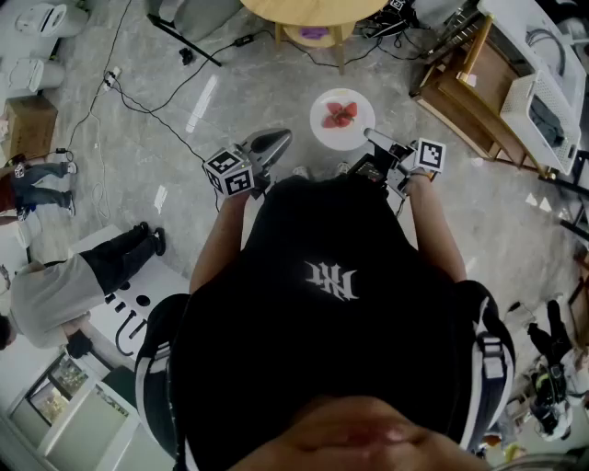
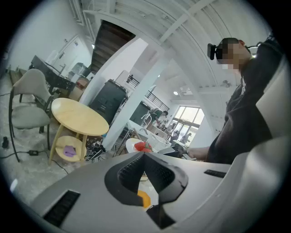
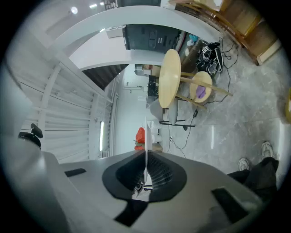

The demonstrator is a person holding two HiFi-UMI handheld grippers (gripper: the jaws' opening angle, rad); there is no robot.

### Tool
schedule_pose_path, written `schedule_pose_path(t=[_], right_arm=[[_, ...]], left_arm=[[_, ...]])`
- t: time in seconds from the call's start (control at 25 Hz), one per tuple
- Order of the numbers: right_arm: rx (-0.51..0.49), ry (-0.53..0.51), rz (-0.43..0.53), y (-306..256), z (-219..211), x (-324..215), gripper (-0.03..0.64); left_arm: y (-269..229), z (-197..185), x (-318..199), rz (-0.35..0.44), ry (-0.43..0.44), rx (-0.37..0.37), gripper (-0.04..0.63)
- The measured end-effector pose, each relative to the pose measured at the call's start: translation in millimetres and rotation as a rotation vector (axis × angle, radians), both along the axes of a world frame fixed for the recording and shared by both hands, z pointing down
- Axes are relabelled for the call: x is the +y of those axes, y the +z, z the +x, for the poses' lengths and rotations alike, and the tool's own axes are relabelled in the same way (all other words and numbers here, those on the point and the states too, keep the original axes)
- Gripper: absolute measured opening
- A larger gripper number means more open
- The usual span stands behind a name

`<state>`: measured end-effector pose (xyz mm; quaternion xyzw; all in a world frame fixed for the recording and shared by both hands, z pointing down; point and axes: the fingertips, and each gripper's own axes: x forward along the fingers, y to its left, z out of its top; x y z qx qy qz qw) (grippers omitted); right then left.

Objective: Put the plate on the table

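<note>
Right tool (image 1: 373, 137): jaws were clamped narrow on the near right rim of the plate (image 1: 322, 128); in the right gripper view the right tool (image 3: 146, 157) had the plate (image 3: 146, 134) edge-on between its pads as a thin white line.
Left tool (image 1: 271, 143): held to the left of the plate, apart from it; in the left gripper view the left tool (image 2: 144, 157) had its pads together at the tips with nothing between them.
Plate position: held in the air above the grey floor (image 1: 230, 101), nearer the person than the bench (image 1: 313, 9) and not resting on it.
Plate attitude: roughly level.
Plate load: red strawberries (image 1: 340, 114) lay at its middle; they also showed in the left gripper view (image 2: 142, 146) and the right gripper view (image 3: 140, 135).
Bench: round, pale wood, at the far side of the scene; its top (image 2: 79, 117) was bare where visible.
Bench lower shelf (image 2: 68, 142): carried a small purple item (image 2: 69, 150).
Chair (image 2: 27, 104): stood to the left of the bench.
Cables (image 1: 138, 106): lay across the floor at the far left.
</note>
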<state>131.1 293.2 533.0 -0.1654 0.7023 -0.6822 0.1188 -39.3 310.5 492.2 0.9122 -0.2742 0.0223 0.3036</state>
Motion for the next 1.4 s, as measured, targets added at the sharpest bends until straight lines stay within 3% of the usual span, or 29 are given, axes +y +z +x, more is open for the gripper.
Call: schedule_pose_path(t=[0.28,0.64,1.4], right_arm=[[0.006,-0.014,-0.012,-0.4,-14.2,17.2,0.011],[0.021,-0.035,0.016,-6.8,-21.1,9.0,0.011],[-0.001,0.014,0.007,-3.7,-15.7,0.1,0.012]], left_arm=[[-17.0,-10.3,2.0,0.057,0.021,-0.004,0.002],[-19.0,-8.1,-0.9,0.06,0.045,0.035,0.002],[-6.9,-13.6,-6.2,0.038,0.037,0.02,0.002]])
